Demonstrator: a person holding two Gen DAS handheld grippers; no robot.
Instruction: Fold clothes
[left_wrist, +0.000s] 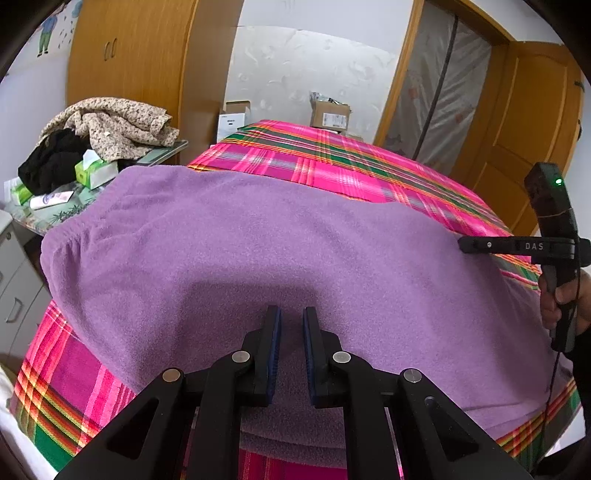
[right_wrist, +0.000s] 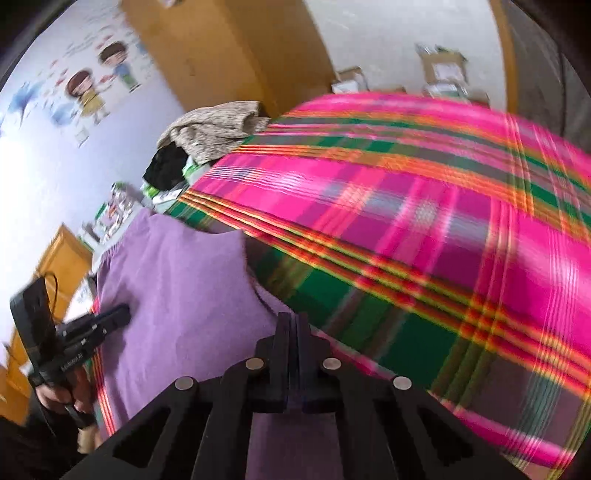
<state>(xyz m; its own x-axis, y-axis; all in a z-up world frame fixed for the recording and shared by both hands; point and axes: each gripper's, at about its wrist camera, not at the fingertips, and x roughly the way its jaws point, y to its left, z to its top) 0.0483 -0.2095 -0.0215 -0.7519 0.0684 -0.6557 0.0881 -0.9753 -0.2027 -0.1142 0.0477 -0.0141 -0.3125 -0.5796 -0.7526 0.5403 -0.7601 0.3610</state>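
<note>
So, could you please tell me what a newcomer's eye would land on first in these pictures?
First the loud pink, green and orange plaid bedspread covering the bed, then the purple fleece garment spread flat across its near end. The left gripper hovers slightly open over the near edge of the fleece, while the right gripper is pinched on its right edge; a heap of floral and black clothes sits on the side table at left.

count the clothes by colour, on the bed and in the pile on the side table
purple garment on the bed: 1
floral beige garment in the pile: 1
black garment in the pile: 1
total: 3
</note>
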